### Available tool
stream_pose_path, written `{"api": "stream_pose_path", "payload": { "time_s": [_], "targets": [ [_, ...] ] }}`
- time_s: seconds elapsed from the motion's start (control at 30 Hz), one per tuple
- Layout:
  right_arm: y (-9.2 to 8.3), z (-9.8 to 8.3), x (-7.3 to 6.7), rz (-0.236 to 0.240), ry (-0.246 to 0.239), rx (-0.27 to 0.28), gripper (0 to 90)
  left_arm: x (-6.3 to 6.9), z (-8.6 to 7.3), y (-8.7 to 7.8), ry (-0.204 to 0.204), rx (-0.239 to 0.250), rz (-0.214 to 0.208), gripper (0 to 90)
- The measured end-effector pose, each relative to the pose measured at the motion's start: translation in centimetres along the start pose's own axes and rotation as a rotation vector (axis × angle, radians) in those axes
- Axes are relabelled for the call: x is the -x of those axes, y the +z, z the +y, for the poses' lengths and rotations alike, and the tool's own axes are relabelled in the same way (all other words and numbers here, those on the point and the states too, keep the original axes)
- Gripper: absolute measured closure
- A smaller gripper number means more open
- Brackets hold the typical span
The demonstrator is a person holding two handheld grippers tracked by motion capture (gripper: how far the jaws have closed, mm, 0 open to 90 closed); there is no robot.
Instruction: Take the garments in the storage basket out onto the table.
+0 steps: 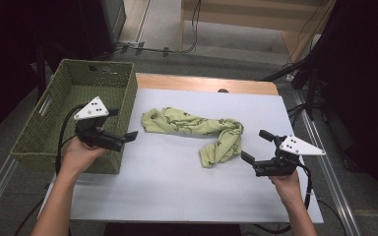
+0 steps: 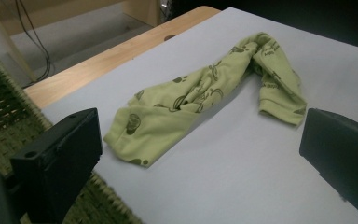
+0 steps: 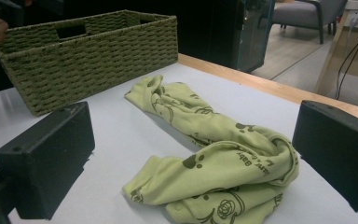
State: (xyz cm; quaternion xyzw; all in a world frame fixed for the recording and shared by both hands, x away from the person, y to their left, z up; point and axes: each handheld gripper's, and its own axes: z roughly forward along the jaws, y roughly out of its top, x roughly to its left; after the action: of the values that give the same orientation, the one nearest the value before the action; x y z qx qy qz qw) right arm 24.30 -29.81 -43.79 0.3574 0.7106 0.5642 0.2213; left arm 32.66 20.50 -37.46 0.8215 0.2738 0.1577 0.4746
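Lying crumpled mid-tabletop, green printed cloth (image 1: 197,130); paw prints legible from right gripper view. Left gripper (image 1: 123,124) over basket (image 1: 54,123) rim, right gripper (image 1: 257,146) near right edge, both spread, empty.

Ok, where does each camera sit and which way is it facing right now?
High view: above the person's side, looking forward and down on the table; both forearms, left gripper and right gripper show.
Left gripper view: rides the left gripper, facing across the table at the cloth; its open jaws show.
Right gripper view: rides the right gripper, facing the cloth and basket; its open jaws show.
Shared: all three show the cloth.
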Motion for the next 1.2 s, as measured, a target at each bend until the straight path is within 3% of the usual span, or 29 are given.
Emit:
{"api": "stream_pose_path", "payload": {
  "time_s": [0.23,0.73,1.2],
  "targets": [
    [-0.3,0.3,0.2,-0.022,0.001,0.019,0.0,-0.5,-1.4,-1.1,-0.032,0.041,0.010,0.0],
    [-0.2,0.6,-0.2,-0.027,-0.007,0.022,0.0,-0.3,-2.9,-2.9,-0.041,0.077,0.027,0.0],
    [-0.7,0.6,-0.2,-0.027,-0.004,0.029,0.0,-0.2,-3.4,-3.0,-0.033,0.089,0.011,0.0]
  ]
}}
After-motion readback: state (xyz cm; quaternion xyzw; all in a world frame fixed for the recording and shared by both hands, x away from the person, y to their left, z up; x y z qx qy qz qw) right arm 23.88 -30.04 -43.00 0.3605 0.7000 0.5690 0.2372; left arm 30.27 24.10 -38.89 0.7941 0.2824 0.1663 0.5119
